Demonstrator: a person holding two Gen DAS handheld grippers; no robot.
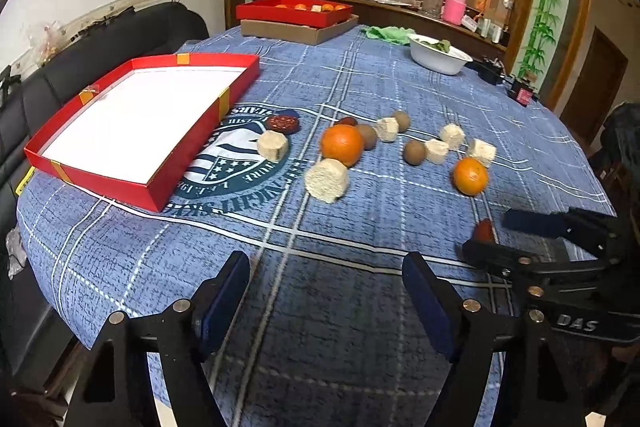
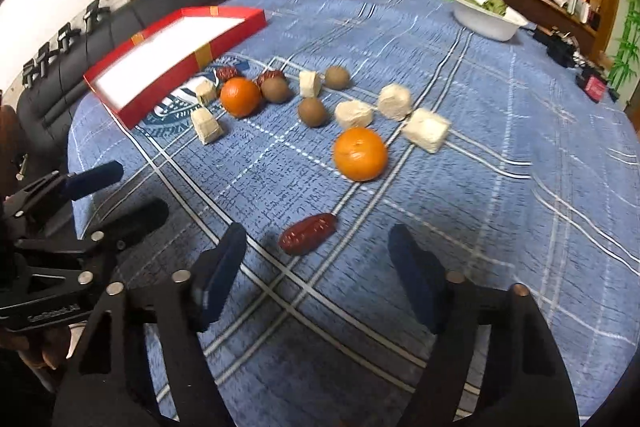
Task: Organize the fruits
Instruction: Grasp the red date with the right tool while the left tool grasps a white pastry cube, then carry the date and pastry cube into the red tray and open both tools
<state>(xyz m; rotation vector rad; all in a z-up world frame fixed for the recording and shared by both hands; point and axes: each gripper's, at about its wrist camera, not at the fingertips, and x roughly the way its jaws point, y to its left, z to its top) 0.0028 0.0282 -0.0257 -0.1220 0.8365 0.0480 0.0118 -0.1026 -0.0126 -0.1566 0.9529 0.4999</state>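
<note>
Since the fruits lie loose on the cloth beside the empty red tray, we aim our right gripper, fingers apart, at the date just ahead, while our left gripper waits open and empty.

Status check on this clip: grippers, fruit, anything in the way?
Left gripper open, empty. Right gripper open, red date just ahead of its fingers, untouched. Oranges, kiwis loose on cloth; red tray empty. Path clear.

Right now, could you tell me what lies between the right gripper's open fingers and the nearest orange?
Only a red date on bare blue tablecloth, between the right gripper and that orange, seen in the right wrist view.
</note>
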